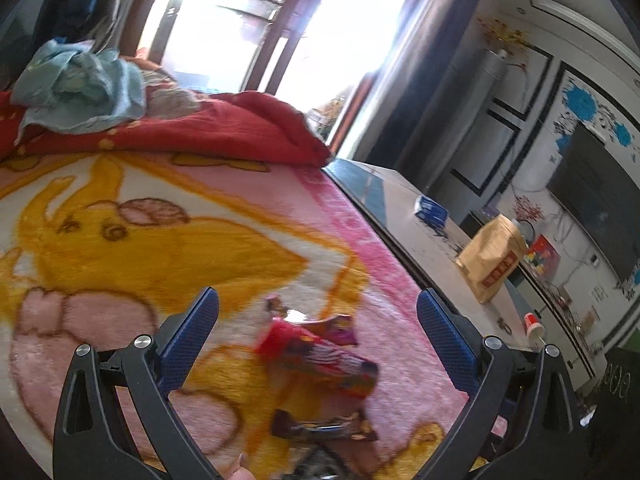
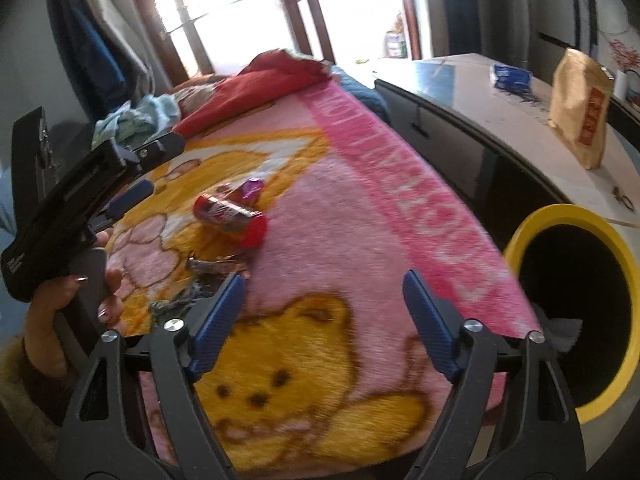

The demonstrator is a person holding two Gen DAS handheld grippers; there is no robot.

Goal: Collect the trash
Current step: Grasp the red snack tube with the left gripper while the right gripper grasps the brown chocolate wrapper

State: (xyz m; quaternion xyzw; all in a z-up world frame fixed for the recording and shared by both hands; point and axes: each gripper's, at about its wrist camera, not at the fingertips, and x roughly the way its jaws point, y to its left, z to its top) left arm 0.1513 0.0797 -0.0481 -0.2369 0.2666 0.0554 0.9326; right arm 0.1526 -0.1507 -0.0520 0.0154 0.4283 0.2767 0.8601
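Note:
Several wrappers lie on a pink and yellow blanket [image 1: 120, 240]: a red snack packet [image 1: 320, 356], a purple wrapper [image 1: 340, 326] and a brown wrapper [image 1: 324, 428]. My left gripper [image 1: 318, 300] hovers just above them, open, with the red packet below the gap between its fingers and not touched. In the right wrist view the same red packet [image 2: 232, 216], purple wrapper [image 2: 250, 192] and brown wrapper [image 2: 216, 266] lie ahead and to the left. My right gripper [image 2: 325, 280] is open over bare blanket with nothing between its fingers. A hand [image 2: 60, 300] holds the left gripper [image 2: 156, 172] at the left.
A bin with a yellow rim [image 2: 576, 216] and a dark liner stands beside the bed at the right. Beyond it a low cabinet [image 2: 460, 92] carries a brown paper bag [image 2: 580, 108] and a blue packet [image 2: 510, 76]. A red quilt [image 1: 220, 128] and pale blue cloth [image 1: 80, 88] lie at the far end.

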